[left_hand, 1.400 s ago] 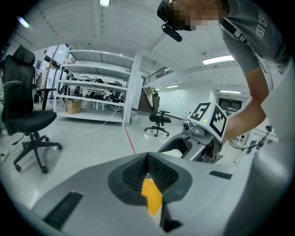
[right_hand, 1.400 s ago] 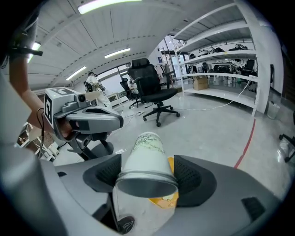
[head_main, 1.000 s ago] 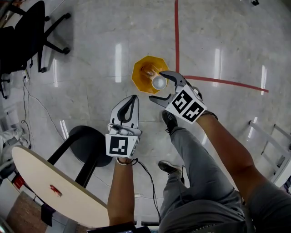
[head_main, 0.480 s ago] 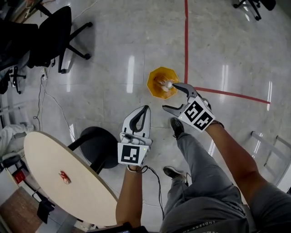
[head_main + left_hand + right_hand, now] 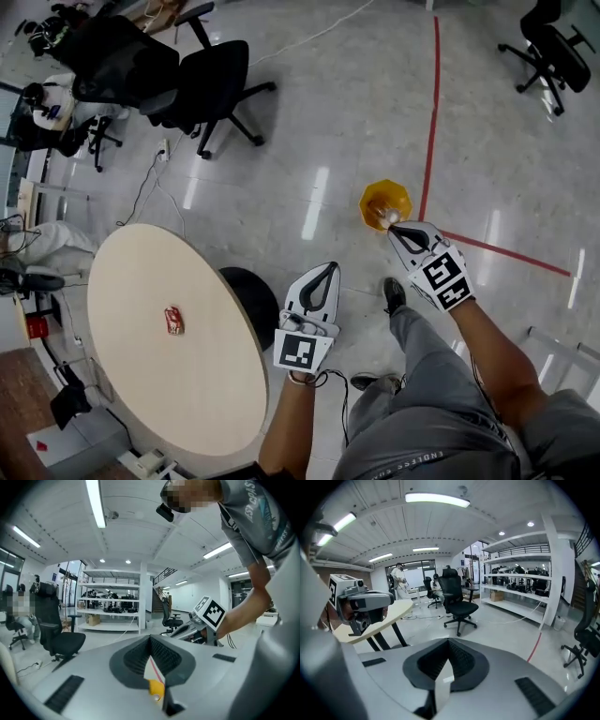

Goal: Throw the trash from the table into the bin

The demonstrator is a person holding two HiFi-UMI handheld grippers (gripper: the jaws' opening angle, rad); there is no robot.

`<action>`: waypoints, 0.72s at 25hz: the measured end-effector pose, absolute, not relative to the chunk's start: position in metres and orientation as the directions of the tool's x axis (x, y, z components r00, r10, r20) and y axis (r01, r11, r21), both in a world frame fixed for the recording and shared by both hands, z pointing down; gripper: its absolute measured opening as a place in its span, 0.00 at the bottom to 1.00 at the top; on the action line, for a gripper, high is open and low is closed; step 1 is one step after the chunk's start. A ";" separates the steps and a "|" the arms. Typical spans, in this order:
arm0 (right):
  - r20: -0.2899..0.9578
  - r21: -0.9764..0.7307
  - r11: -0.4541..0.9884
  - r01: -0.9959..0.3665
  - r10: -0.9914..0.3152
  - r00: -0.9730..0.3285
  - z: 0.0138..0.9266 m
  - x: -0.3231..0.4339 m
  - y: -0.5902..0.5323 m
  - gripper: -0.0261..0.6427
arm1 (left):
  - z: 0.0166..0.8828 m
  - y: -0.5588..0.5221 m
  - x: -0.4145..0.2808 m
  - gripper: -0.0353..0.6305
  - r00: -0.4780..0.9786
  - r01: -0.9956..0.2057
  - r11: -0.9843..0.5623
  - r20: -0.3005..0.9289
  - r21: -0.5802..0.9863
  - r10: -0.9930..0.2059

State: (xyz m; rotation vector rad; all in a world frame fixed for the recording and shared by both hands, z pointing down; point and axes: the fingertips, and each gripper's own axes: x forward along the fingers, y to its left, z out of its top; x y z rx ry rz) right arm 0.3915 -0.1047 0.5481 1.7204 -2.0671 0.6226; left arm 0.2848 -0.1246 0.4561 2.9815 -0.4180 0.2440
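Office floor with chairs, tape and shelving
A black office chair (image 5: 220,80) stands on the glossy grey floor (image 5: 328,122), and a second chair (image 5: 553,37) is far off to the right. Red tape lines (image 5: 431,112) cross the floor, and a cable (image 5: 153,180) trails near the first chair. White shelving (image 5: 520,588) stands under ceiling strip lights (image 5: 437,498).

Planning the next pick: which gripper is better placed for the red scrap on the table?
Left. The left gripper hangs beside the table, nearer the red scrap; the right gripper, jaws just closed on nothing, is farther off by the yellow bin. Both are empty.
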 end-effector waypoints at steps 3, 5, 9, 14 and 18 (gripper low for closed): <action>0.503 -0.081 0.192 -0.978 -0.839 -0.207 0.488 0.336 -0.088 0.05 | 0.406 -0.105 0.221 0.10 0.936 -0.335 -0.940 0.139 0.070 -0.323; 0.467 -0.064 0.226 -0.972 -0.854 -0.229 0.445 0.297 -0.080 0.05 | 0.373 -0.093 0.175 0.10 0.922 -0.377 -0.925 0.112 0.049 -0.370; 0.396 -0.001 0.319 -0.948 -0.870 -0.293 0.363 0.209 -0.065 0.05 | 0.310 -0.068 0.072 0.10 0.883 -0.466 -0.885 0.063 -0.009 -0.466; 0.316 0.063 0.427 -0.902 -0.866 -0.388 0.288 0.095 -0.014 0.05 | 0.245 -0.005 -0.052 0.10 0.819 -0.574 -0.817 -0.021 -0.061 -0.574; 0.257 0.131 0.527 -0.840 -0.836 -0.484 0.243 -0.011 0.011 0.05 | 0.207 0.029 -0.165 0.10 0.748 -0.663 -0.737 -0.074 -0.128 -0.660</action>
